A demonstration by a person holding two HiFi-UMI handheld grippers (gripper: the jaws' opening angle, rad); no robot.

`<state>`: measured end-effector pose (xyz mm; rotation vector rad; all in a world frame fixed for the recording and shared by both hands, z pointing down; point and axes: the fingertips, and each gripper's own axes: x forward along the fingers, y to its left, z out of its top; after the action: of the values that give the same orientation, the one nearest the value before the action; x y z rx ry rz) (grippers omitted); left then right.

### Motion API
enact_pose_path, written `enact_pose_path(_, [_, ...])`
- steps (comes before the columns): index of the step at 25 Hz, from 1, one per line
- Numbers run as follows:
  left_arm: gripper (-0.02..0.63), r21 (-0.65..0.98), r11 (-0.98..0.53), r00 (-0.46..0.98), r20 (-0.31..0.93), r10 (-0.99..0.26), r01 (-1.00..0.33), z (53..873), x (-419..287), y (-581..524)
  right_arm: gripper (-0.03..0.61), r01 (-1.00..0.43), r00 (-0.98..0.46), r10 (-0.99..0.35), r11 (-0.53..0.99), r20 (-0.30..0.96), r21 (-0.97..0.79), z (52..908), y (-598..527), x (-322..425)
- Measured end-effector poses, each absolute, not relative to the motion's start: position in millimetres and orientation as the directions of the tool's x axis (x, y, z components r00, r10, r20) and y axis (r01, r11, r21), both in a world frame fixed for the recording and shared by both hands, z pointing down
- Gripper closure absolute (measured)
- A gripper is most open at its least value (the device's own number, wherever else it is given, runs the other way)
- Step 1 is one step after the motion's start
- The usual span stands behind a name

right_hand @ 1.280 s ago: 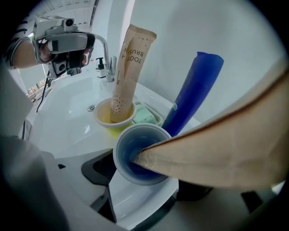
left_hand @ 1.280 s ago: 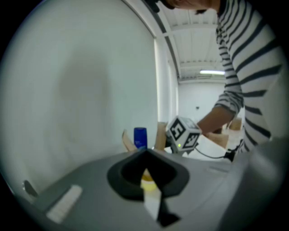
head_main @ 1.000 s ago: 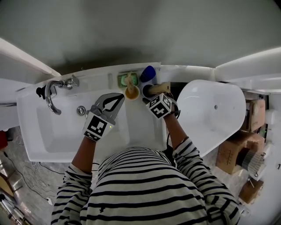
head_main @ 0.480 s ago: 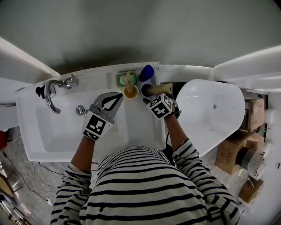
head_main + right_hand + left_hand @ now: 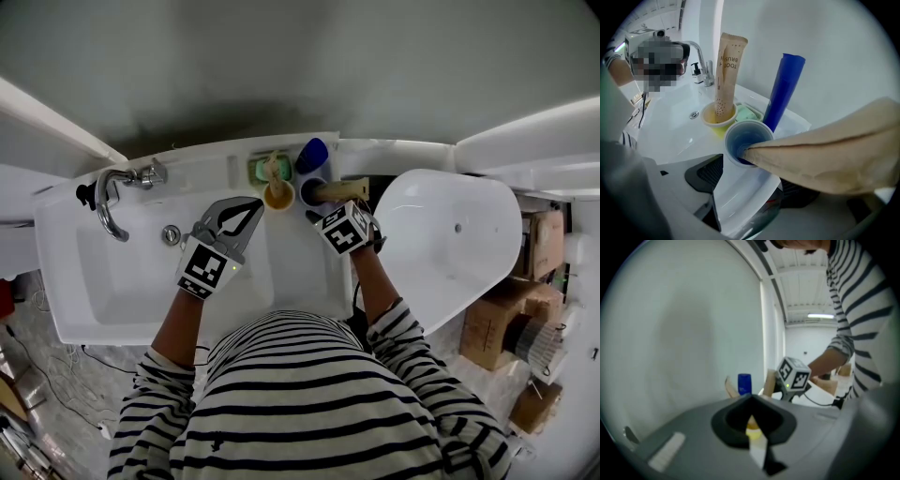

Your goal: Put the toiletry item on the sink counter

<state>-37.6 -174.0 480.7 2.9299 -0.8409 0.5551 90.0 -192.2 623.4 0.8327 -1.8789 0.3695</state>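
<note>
A tan paper toiletry pack (image 5: pixel 825 150) leans with its tip inside the blue cup (image 5: pixel 740 136) on the sink counter (image 5: pixel 300 262); in the head view the pack (image 5: pixel 339 189) slants right out of the cup (image 5: pixel 309 192). My right gripper (image 5: pixel 750 180) hovers just below the cup, jaws wide apart, the pack passing over the right jaw and not pressed. In the head view my right gripper (image 5: pixel 317 214) is beside the cup. My left gripper (image 5: pixel 260 203) is shut and empty, pointing at the yellow cup (image 5: pixel 279 197). In its own view my left gripper (image 5: pixel 751 398) is shut.
A toothbrush pack (image 5: pixel 727 70) stands in the yellow cup (image 5: pixel 717 117). A blue tube (image 5: pixel 785 89) and a green soap dish (image 5: pixel 749 112) sit behind the cups. The faucet (image 5: pixel 112 187) and basin drain (image 5: pixel 172 235) lie left. A white tub (image 5: pixel 450 244) and cardboard boxes (image 5: pixel 506 328) are right.
</note>
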Motion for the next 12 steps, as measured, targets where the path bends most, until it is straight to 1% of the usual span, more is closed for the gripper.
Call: enact_pose_path(12, [0.607,-0.03,-0.843,0.79,0.333,-0.515,-0.537,475.9,-37.7,-173.5,0.224,-0.752,-0.295,-0.394,0.658,0.871,0.043,617.8,-184.7,94.1])
